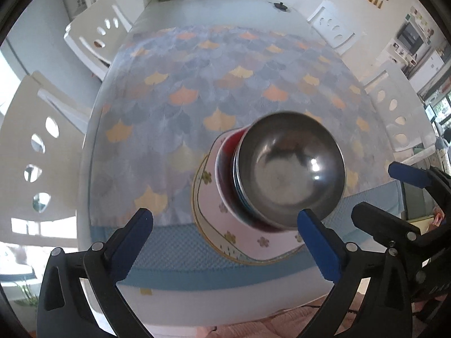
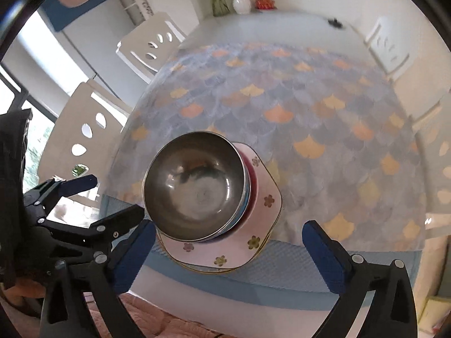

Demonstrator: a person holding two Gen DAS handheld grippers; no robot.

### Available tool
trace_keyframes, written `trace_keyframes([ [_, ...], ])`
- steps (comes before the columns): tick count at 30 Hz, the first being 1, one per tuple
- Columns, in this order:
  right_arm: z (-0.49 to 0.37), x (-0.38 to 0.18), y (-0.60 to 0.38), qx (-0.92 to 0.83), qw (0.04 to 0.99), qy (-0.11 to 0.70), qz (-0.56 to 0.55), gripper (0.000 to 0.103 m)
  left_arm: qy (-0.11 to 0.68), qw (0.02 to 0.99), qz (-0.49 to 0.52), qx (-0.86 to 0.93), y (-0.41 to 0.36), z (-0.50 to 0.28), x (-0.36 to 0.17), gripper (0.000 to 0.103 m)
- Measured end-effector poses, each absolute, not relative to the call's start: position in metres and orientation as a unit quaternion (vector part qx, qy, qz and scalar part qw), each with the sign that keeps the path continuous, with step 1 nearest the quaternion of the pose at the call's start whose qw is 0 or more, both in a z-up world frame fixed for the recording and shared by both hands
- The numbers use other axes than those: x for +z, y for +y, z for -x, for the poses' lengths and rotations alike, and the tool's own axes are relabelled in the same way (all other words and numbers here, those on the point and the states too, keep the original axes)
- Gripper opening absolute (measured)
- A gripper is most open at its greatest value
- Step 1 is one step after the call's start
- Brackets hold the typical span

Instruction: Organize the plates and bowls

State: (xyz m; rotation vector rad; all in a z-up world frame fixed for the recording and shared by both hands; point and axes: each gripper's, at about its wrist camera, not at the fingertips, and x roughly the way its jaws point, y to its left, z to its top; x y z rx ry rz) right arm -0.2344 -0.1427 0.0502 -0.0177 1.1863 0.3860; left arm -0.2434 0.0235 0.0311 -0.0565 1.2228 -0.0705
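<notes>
Both the left hand-held gripper (image 1: 225, 233) and the right hand-held gripper (image 2: 229, 249) gape wide with nothing between their fingers, above a steel bowl (image 1: 290, 170) nested on other bowls atop stacked flowered plates (image 1: 211, 214) near the surface's (image 1: 174, 90) front edge.

A table (image 1: 197, 8) under a leaf-patterned cloth (image 1: 225, 70) carries stacked plates (image 1: 214, 211)

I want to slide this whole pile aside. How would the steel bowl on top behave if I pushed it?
The steel bowl looks smooth and glossy, so it would probably slip rather than grip. It sits nested on other bowls above the flowered plates, so a push high up may tip or shift the stack. Pushing the plates seems safer.
</notes>
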Motion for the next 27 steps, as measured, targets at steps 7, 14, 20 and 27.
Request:
trace_keyframes([
  [7, 0.236, 0.040, -0.139, 0.174, 0.800, 0.573, 0.022, 0.103, 0.577, 0.817, 0.024, -0.017, 0.023, 0.246, 0.022, 0.102],
  [14, 0.239, 0.035, -0.133, 0.169, 0.795, 0.581, 0.041, 0.103, 0.570, 0.821, 0.018, -0.017, 0.023, 0.242, 0.020, 0.102],
  [20, 0.237, 0.032, -0.135, 0.169, 0.791, 0.587, 0.034, 0.103, 0.573, 0.819, 0.021, -0.024, 0.022, 0.236, 0.017, 0.102],
  [27, 0.232, 0.033, -0.139, 0.168, 0.797, 0.580, 0.035, 0.103, 0.565, 0.824, 0.010, -0.025, 0.019, 0.233, 0.018, 0.102],
])
